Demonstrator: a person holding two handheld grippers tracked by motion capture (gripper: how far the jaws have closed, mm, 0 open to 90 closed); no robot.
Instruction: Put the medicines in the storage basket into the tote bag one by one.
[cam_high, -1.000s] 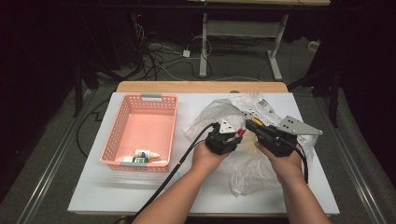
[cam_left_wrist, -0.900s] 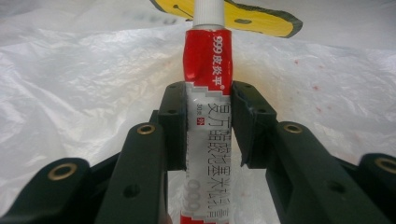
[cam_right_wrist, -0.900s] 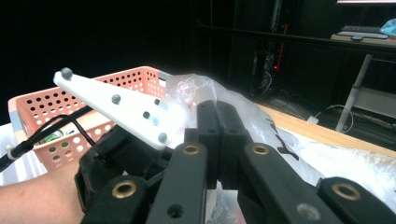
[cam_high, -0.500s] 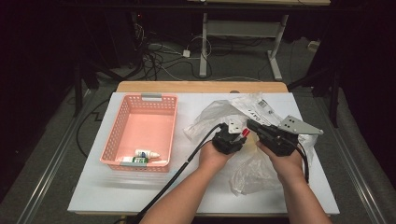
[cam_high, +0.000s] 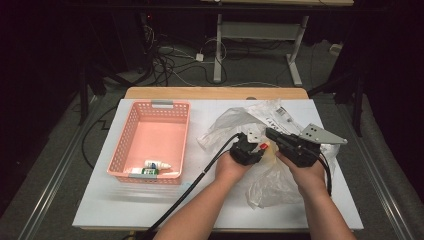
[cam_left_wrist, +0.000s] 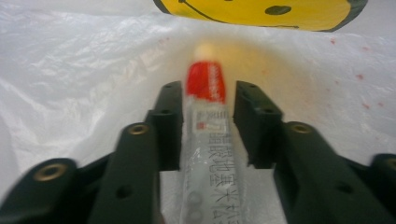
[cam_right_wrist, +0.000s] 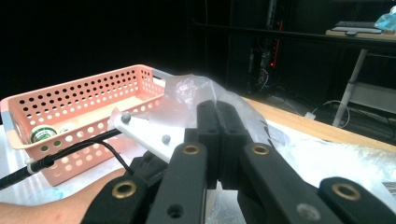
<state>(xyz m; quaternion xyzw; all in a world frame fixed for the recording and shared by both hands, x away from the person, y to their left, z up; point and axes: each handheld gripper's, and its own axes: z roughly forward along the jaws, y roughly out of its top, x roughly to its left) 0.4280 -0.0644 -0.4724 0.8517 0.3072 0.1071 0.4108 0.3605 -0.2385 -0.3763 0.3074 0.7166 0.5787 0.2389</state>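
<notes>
My left claw (cam_left_wrist: 205, 100) has just been opening: its jaws now stand a little off the tube (cam_left_wrist: 205, 140) that lies between them, red cap ahead of the tips, down inside the bag (cam_high: 272, 175). I take that as letting go or re-gripping, so the tube isn't secured yet. My right claw (cam_right_wrist: 218, 116) is clamped shut on a fold of bag, holding the mouth up. The basket (cam_high: 150, 137) sits well off to my left.
</notes>
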